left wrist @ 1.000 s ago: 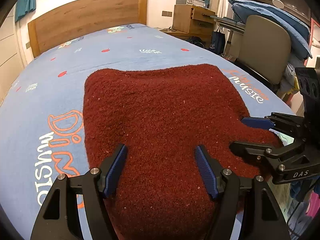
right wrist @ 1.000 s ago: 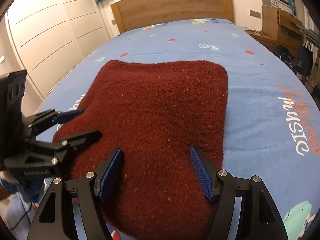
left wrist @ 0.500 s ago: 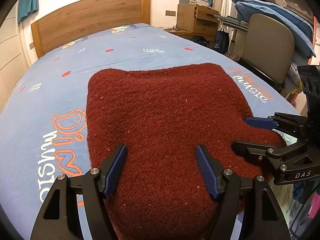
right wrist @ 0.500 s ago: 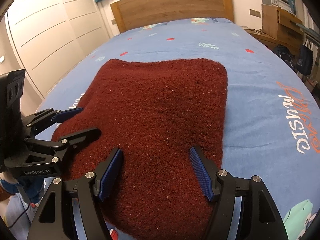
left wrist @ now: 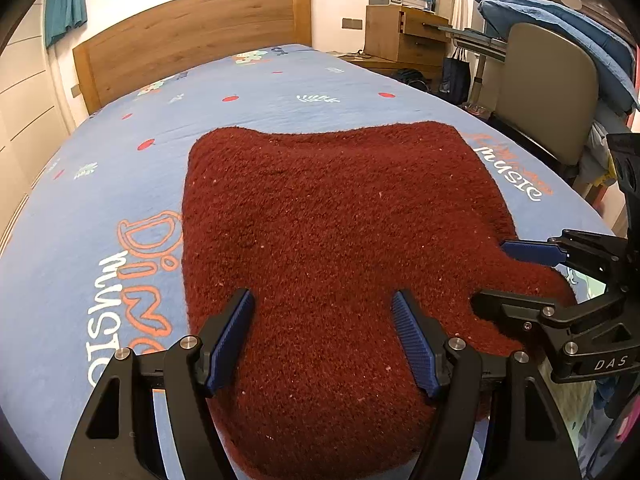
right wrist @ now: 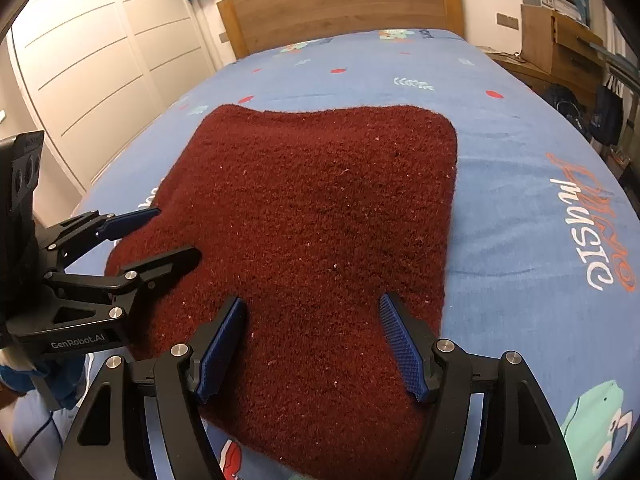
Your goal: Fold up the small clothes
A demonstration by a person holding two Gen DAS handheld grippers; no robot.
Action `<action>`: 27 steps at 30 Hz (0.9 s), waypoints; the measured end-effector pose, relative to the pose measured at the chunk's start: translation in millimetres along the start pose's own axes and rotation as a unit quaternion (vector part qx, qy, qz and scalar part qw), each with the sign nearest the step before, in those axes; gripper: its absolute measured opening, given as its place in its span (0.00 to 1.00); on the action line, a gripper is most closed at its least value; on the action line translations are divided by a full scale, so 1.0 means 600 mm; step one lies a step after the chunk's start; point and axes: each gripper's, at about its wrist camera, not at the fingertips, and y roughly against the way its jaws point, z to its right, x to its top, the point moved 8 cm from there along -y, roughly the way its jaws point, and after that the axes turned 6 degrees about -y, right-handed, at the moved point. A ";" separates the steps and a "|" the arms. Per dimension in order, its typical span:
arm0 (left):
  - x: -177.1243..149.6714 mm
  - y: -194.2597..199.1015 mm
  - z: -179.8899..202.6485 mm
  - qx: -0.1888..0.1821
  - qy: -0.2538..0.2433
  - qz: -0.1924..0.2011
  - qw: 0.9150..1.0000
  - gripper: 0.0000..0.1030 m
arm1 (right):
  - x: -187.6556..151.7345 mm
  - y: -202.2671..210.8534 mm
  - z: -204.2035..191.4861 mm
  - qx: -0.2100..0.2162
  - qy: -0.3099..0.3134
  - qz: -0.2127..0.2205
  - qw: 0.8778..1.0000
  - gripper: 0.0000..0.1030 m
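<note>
On the bed (left wrist: 280,92), both hand-held grippers gape over the red knit (left wrist: 340,220); only the right view shows wardrobe doors (right wrist: 100,60).

Each wrist camera sits behind its own gripper fingers and looks forward and steeply down over the near edge of the bed (left wrist: 120,184), toward the headboard (left wrist: 192,36). Both views sit close above the red garment (left wrist: 332,232) and share it. The left view catches the right gripper (left wrist: 486,276); the right view catches the left gripper (right wrist: 178,232).
</note>
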 end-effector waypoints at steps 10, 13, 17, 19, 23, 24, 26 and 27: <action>-0.004 0.003 -0.003 -0.001 0.002 -0.007 1.000 0.64 | -0.011 0.007 -0.005 -0.004 -0.003 -0.009 1.000 0.69; -0.005 0.005 -0.004 -0.001 0.004 -0.011 1.000 0.65 | -0.014 0.010 -0.008 -0.010 0.000 -0.013 1.000 0.69; -0.007 0.007 -0.004 0.002 0.005 -0.017 1.000 0.65 | -0.018 0.013 -0.013 -0.015 -0.002 -0.019 1.000 0.69; -0.007 0.008 -0.003 0.003 0.004 -0.022 1.000 0.66 | -0.017 0.014 -0.015 -0.018 -0.004 -0.021 1.000 0.69; -0.006 0.016 -0.005 -0.006 0.008 -0.036 0.999 0.69 | -0.020 0.017 -0.019 -0.019 -0.009 -0.029 0.999 0.69; -0.006 0.021 -0.009 -0.017 0.016 -0.041 0.999 0.72 | -0.021 0.020 -0.020 -0.019 -0.010 -0.032 0.999 0.69; -0.008 0.031 -0.018 -0.031 0.029 -0.045 0.998 0.76 | -0.022 0.026 -0.021 -0.020 -0.010 -0.039 0.999 0.69; -0.009 0.037 -0.027 -0.039 0.041 -0.047 0.997 0.76 | -0.021 0.032 -0.021 -0.020 -0.010 -0.041 0.999 0.69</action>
